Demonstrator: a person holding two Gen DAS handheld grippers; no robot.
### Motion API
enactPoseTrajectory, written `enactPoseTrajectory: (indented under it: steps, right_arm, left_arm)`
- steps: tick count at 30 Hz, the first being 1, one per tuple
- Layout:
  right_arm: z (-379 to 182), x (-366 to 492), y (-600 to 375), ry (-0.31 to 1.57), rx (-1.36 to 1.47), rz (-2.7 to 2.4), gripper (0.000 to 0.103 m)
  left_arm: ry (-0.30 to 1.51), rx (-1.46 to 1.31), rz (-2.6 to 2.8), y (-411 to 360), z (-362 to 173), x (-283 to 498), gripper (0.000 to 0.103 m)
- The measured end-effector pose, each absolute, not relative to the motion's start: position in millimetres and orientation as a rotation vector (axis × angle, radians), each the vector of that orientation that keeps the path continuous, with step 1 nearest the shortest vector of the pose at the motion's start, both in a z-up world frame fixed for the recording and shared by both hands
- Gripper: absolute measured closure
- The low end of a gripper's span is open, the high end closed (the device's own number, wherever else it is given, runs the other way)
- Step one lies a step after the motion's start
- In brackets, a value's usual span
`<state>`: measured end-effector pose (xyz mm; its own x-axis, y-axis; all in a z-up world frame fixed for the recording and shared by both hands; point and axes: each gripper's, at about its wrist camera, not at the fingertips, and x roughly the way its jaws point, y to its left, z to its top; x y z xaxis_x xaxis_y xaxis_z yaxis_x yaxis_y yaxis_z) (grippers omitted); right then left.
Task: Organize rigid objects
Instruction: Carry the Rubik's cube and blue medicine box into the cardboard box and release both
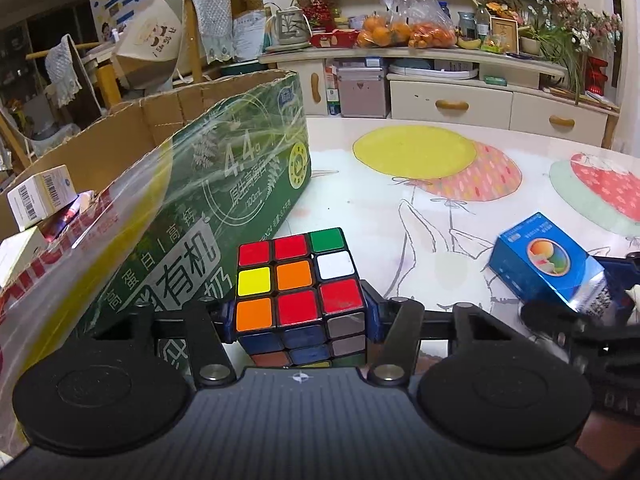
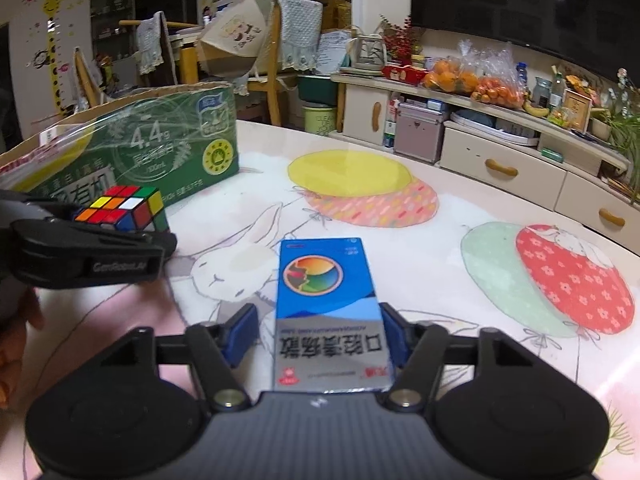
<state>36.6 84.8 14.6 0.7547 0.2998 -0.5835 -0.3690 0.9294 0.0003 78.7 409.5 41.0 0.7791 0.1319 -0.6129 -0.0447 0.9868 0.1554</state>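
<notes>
Clamped low in my left gripper [image 1: 300, 320], the puzzle cube [image 1: 298, 288] beside the green carton [image 1: 224, 200] could pivot out, while my right gripper [image 2: 320, 332] pinches the blue box [image 2: 326, 304] over the table [image 2: 420, 264].

Behind the table runs a long cream sideboard [image 2: 516, 168] with yellow-brown drawer handles, and on top of it sit clear plastic bags of oranges [image 1: 404, 30], a banana [image 1: 469, 43] and a red flat box [image 1: 334, 38]. A dark television screen [image 2: 520, 8] hangs above. Wooden chairs draped with lace covers [image 2: 296, 36] crowd the back, beside a giraffe height chart [image 2: 52, 52] on the wall.
</notes>
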Motion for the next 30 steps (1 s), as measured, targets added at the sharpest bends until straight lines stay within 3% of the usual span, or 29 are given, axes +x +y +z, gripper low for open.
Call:
enactPoseTrajectory:
  steps: [30]
  right_arm:
    - [30.0, -20.2, 80.2, 0.625, 0.058, 0.061, 0.053]
  left_arm:
    - [0.638, 0.152, -0.070, 433.3, 80.7, 34.3, 0.035]
